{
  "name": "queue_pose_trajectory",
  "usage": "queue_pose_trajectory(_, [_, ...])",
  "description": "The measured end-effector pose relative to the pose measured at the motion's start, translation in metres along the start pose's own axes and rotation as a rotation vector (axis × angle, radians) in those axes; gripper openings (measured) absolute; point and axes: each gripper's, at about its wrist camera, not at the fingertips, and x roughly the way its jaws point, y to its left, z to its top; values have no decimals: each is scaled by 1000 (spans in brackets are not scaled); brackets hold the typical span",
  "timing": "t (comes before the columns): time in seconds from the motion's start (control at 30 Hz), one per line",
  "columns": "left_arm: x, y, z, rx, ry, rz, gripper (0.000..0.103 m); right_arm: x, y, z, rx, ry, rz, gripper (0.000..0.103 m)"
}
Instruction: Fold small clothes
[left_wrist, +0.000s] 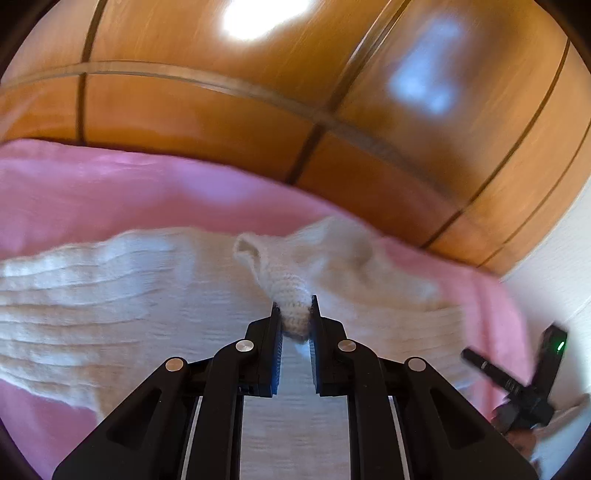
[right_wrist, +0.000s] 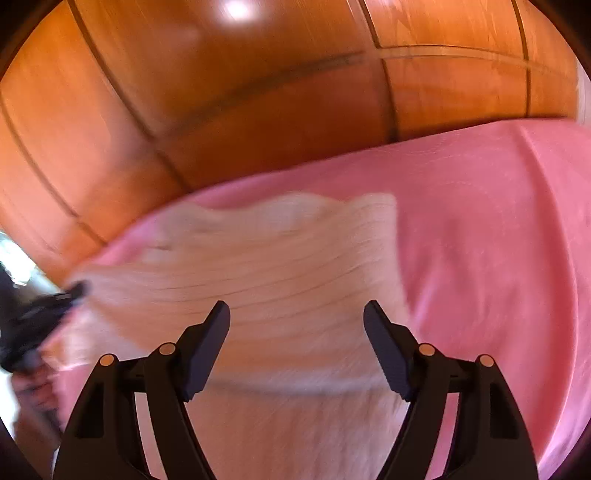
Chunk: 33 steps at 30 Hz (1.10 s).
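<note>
A cream knitted garment (left_wrist: 110, 295) lies spread on a pink cloth (left_wrist: 110, 192). My left gripper (left_wrist: 295, 314) is shut on a bunched knitted part of the garment (left_wrist: 291, 295) and holds it just above the rest. In the right wrist view the same garment (right_wrist: 277, 266) lies under my right gripper (right_wrist: 297, 314), which is open and empty above it. The right gripper also shows at the lower right of the left wrist view (left_wrist: 524, 387). The left gripper shows blurred at the left edge of the right wrist view (right_wrist: 40, 310).
Orange-brown wooden cabinet doors (left_wrist: 258, 110) stand behind the pink surface, also in the right wrist view (right_wrist: 184, 92). A white wall (left_wrist: 554, 266) is at the right. The pink cloth (right_wrist: 498, 240) extends right of the garment.
</note>
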Motion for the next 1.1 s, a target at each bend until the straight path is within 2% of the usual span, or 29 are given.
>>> queue_pose_trajectory(0.07, [20,9,-10,32,42,112,12,24,-2,-6,2,41,-50,76])
queue_pose_trajectory(0.13, [44,18,-24,69,116,193,16,28,6,-14,-61,-16,-98,79])
queue_pose_trajectory(0.2, [43,18,-34,89,65,188,18,27,11,-16,-75,-27,-128,81])
queue_pose_trajectory(0.23, [40,17,-36,88,65,190,20,27,11,-15,-72,-25,-126,82])
queue_pose_trajectory(0.27, [35,17,-36,75,68,191,31,27,10,-14,-68,-22,-123,84])
queue_pose_trajectory(0.3, [28,18,-37,53,69,178,47,28,10,-13,-68,-15,-124,85])
queue_pose_trajectory(0.33, [18,21,-40,34,61,153,53,30,11,-12,-73,-4,-129,85])
queue_pose_trajectory(0.43, [-5,32,-48,0,49,132,56,24,17,-6,-68,9,-161,90])
queue_pose_trajectory(0.5, [-25,52,-58,-59,47,116,56,9,25,-11,-49,-40,-175,99])
queue_pose_trajectory(0.57, [-45,74,-70,-118,39,131,56,-4,36,-21,-59,-65,-152,99])
queue_pose_trajectory(0.63, [-71,101,-82,-211,13,96,50,-19,49,-36,-82,-79,-101,100])
queue_pose_trajectory(0.77, [-119,162,-104,-385,-63,113,49,-25,75,-69,-155,-50,-29,100])
queue_pose_trajectory(0.9, [-162,235,-132,-581,-111,203,49,-10,95,-101,-264,-16,-62,101])
queue_pose_trajectory(1.0, [-190,276,-143,-718,-176,200,49,-3,97,-108,-296,-29,-108,101])
queue_pose_trajectory(1.1, [-204,304,-143,-814,-224,159,51,0,83,-105,-255,-15,-75,101])
